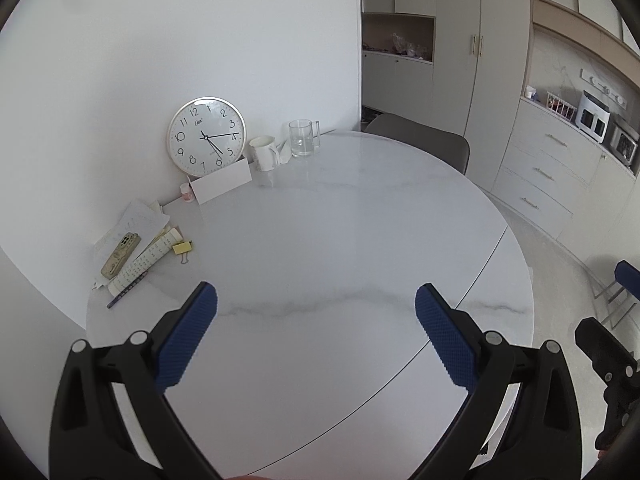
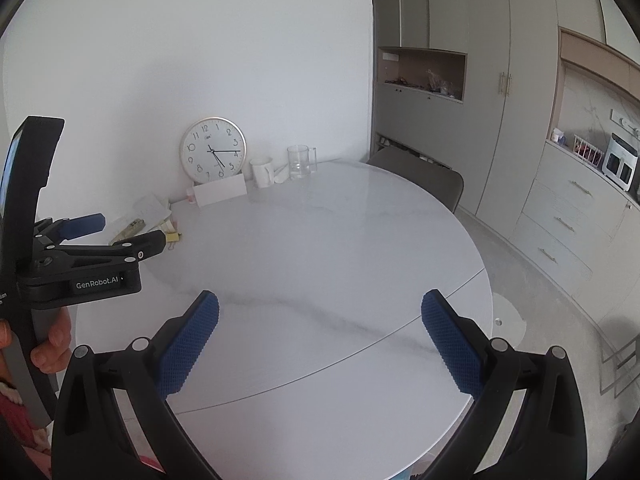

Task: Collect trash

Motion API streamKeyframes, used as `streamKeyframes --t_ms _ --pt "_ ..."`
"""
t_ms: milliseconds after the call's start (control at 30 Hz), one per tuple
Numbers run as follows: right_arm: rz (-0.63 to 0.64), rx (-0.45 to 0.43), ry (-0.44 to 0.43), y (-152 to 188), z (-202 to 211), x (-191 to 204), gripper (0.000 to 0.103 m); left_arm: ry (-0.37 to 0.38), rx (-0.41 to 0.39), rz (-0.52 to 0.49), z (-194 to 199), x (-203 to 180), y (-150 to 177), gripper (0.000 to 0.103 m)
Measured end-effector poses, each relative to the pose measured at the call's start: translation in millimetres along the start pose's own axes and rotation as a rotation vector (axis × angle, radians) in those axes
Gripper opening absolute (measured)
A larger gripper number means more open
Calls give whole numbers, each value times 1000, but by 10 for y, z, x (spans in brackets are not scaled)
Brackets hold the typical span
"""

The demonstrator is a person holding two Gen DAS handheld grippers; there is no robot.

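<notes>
Several loose papers (image 1: 136,220) are lying at the desk's (image 1: 340,240) far left edge under a phone (image 1: 120,254), so both empty tools, left (image 1: 316,332) and right (image 2: 320,336), hovering wide open well apart from them, are risking grabbing the phone as trash.

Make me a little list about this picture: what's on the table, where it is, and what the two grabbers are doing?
table: round white marble top
clock: leans on the wall at the back
white mug: beside the clock
glass mug: right of the white mug, looks empty
white card: propped in front of the clock
paper pile: far left, phone on top
left gripper: open, holds nothing
right gripper: open, holds nothing
trash: no obvious trash in view; the papers may count
</notes>
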State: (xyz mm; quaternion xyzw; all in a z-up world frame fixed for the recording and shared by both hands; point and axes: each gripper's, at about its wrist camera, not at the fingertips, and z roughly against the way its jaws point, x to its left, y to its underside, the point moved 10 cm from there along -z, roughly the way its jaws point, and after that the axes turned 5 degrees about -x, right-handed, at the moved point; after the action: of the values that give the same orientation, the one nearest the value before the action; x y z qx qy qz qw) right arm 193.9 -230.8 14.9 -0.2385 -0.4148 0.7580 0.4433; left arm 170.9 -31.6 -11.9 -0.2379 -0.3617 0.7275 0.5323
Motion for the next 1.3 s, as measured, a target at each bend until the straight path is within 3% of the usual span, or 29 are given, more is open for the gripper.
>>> streamKeyframes --t_ms 1300 --pt "-28 18 18 95 68 -99 101 11 25 -7 22 -70 92 95"
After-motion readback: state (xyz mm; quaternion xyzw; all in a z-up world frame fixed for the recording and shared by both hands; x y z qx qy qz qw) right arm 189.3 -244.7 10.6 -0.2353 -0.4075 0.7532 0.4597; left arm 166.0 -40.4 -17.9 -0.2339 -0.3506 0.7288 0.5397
